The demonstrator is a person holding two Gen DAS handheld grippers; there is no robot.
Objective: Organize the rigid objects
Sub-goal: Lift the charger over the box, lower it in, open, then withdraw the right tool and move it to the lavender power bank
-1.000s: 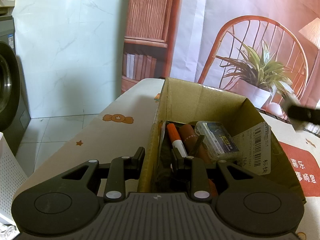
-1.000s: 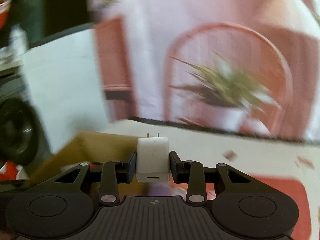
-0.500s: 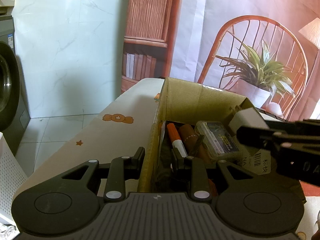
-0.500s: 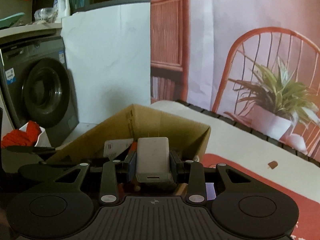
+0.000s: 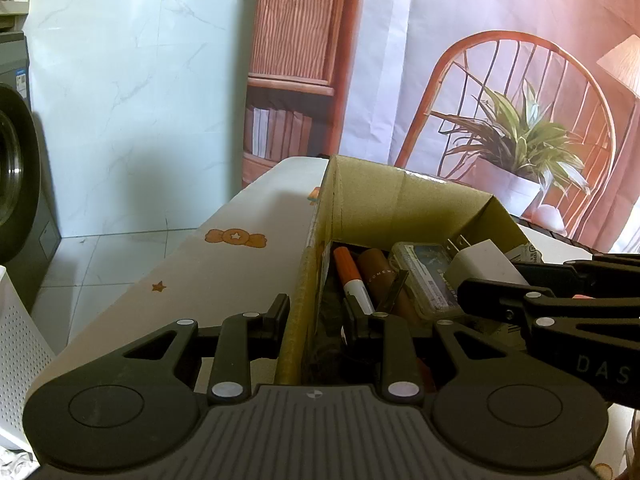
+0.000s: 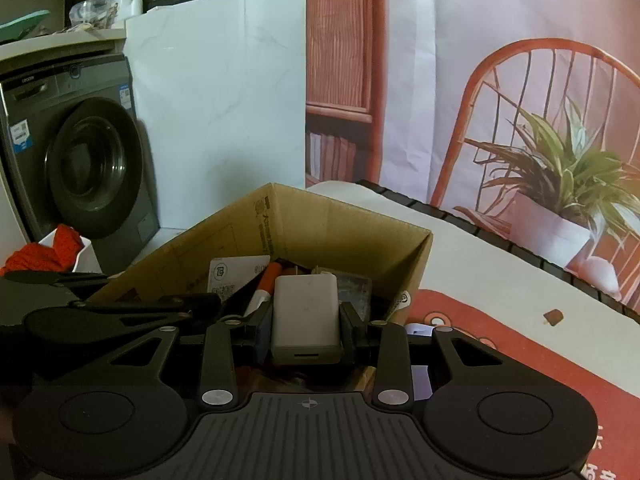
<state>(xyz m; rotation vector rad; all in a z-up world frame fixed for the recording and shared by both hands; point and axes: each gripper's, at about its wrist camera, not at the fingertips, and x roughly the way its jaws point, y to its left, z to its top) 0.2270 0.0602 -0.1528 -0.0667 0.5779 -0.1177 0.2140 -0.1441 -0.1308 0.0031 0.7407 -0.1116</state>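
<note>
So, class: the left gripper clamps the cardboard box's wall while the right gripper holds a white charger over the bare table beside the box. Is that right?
One detail is wrong. The right gripper holds the white charger over the open cardboard box, above the things already inside, not over the table. The right wrist view shows it. The left gripper does clamp the box wall.

Dim, sharp, fisheye-warped edges, dark corners

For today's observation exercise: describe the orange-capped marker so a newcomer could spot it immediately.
Find the open cardboard box on the table. Inside, by its left wall, lies the marker, beside a brown tube. Only it has an orange cap and white barrel.
</note>
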